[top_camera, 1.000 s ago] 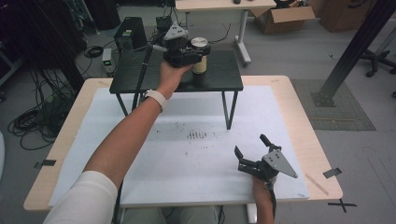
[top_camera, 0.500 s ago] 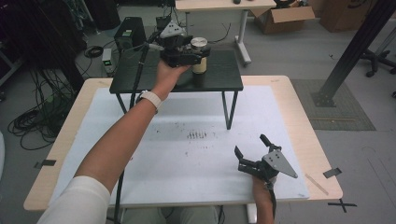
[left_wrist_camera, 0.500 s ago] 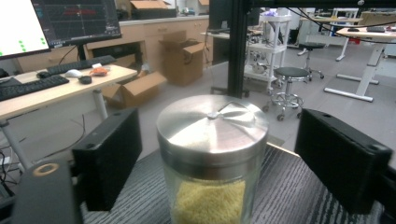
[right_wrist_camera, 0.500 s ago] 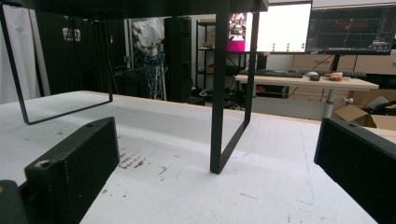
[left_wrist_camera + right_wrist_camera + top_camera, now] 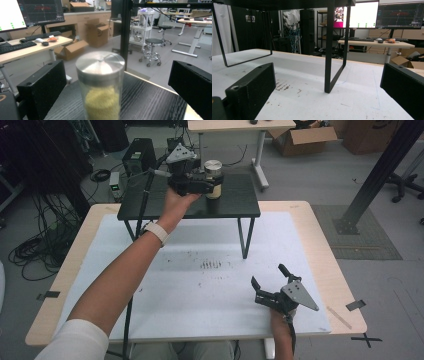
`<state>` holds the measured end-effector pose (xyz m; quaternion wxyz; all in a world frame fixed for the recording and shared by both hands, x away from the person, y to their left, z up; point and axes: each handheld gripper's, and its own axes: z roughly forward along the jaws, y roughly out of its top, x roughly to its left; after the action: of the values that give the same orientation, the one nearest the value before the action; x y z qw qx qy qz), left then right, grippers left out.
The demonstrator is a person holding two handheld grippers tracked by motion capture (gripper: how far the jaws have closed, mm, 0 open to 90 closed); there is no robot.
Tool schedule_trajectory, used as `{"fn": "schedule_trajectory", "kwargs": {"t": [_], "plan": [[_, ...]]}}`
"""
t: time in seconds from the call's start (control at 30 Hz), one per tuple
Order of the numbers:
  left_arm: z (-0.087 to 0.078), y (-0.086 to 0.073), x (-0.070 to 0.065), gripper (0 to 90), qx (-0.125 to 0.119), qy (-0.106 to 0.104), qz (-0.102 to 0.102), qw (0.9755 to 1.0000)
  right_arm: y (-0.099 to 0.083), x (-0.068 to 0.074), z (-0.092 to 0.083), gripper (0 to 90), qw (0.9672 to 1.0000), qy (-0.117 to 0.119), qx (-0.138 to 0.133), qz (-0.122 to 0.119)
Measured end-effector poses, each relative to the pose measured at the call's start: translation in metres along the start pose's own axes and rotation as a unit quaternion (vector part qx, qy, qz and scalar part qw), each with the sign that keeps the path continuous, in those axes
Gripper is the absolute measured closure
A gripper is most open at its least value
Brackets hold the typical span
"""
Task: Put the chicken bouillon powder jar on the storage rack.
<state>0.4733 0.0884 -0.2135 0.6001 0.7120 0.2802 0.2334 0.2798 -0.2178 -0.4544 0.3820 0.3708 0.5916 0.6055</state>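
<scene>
A clear jar (image 5: 213, 168) with a metal lid and yellow contents stands upright on the black raised shelf (image 5: 240, 195) at the back of the table. My left gripper (image 5: 214, 184) reaches level to it from the left. Its jaws have just been opening and now stand wide on either side of the jar (image 5: 100, 82), with a gap at each pad. The left gripper (image 5: 117, 75) holds nothing. My right gripper (image 5: 269, 276) rests low over the white mat near the front right, open and empty, and the right gripper (image 5: 327, 75) faces a shelf leg (image 5: 329, 50).
The white mat (image 5: 200, 285) covers most of the wooden table (image 5: 330, 250) and has dark scuffs in its middle. The shelf's thin black legs (image 5: 244, 237) stand on the mat. A cable (image 5: 142, 205) trails from the left gripper over the shelf's left end.
The left gripper's jaws have come off the jar and opened wide. That hand has drawn slightly back to the left. The jar stays on the shelf. The right gripper has not moved.
</scene>
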Motion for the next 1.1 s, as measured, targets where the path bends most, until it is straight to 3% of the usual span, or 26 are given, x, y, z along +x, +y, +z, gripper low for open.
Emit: {"fn": "schedule_trajectory", "kwargs": {"t": [0.1,0.6,0.97,1.1], "plan": [[-0.005,-0.001,-0.002,0.2,0.012,-0.004,0.004,0.9999,0.0,0.0,0.0,0.0,1.0,0.0,0.0,0.001],[-0.049,-0.013,-0.02,0.3,0.004,-0.013,0.009,0.9999,0.0,0.0,0.0,0.0,1.0,0.001,0.001,0.002],[-0.084,-0.028,-0.024,0.3,0.004,-0.017,0.006,0.9998,0.0,0.0,0.0,0.0,1.0,0.0,0.0,0.001],[-0.098,-0.031,-0.028,0.4,0.001,-0.019,0.014,0.9997,0.0,0.0,0.0,0.0,1.0,0.001,0.0,0.001]]}}
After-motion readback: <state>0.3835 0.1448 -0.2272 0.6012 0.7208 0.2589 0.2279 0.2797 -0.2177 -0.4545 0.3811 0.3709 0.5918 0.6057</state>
